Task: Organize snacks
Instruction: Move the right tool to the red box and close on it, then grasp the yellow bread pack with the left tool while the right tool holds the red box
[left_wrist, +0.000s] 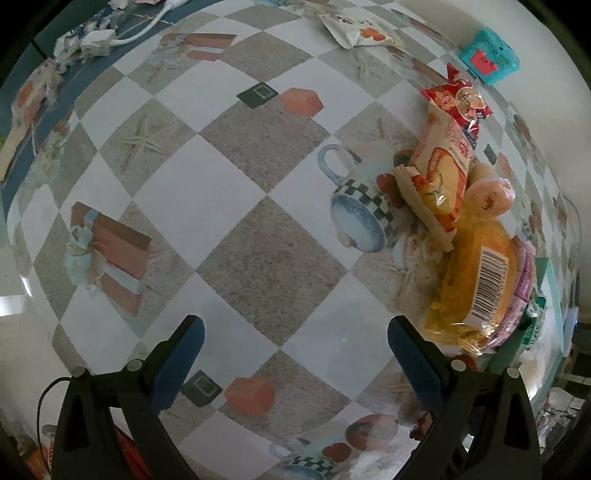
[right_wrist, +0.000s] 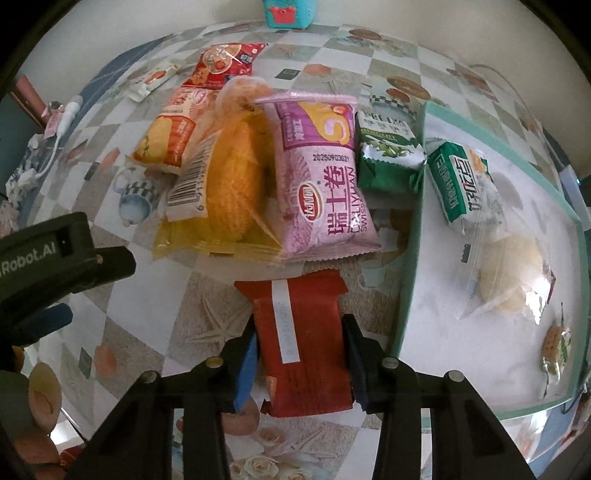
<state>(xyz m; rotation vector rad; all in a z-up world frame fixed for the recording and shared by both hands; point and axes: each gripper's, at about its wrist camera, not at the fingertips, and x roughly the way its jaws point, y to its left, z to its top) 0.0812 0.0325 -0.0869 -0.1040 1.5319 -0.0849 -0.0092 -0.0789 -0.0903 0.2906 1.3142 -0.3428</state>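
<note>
The dark red snack packet (right_wrist: 301, 350) lies flat on the patterned tablecloth (left_wrist: 258, 236), seam side up, and the right gripper (right_wrist: 300, 363) straddles it from above, a blue-padded finger (right_wrist: 245, 373) hard against each long edge; the pads appear to touch the wrapper, so I take it as gripped, though the contact is hard to judge. Only the right wrist view shows this packet. Just beyond it sits the snack heap: a pink Swiss-roll packet (right_wrist: 325, 181) overlapping a clear-wrapped yellow cake (right_wrist: 229, 184) with a barcode label, an orange packet (right_wrist: 171, 136) and a bright red one (right_wrist: 223, 66) behind, and a green packet (right_wrist: 388, 158) near the wall of the teal-rimmed tray (right_wrist: 412, 236). Inside the tray, seen in this view alone, lie a green-and-white packet (right_wrist: 461, 181), a clear bag of pale cookies (right_wrist: 506, 273) and a small wrapped biscuit (right_wrist: 554, 343). The left gripper (left_wrist: 295, 365) shows here only as a black body at the left edge; its own camera shows it over bare tablecloth, fingers spread wide and holding nothing, the heap off to its right. That view also catches a white charger with cable (left_wrist: 98, 42) at the far corner. A teal box (left_wrist: 489, 57) stands by the wall.
</note>
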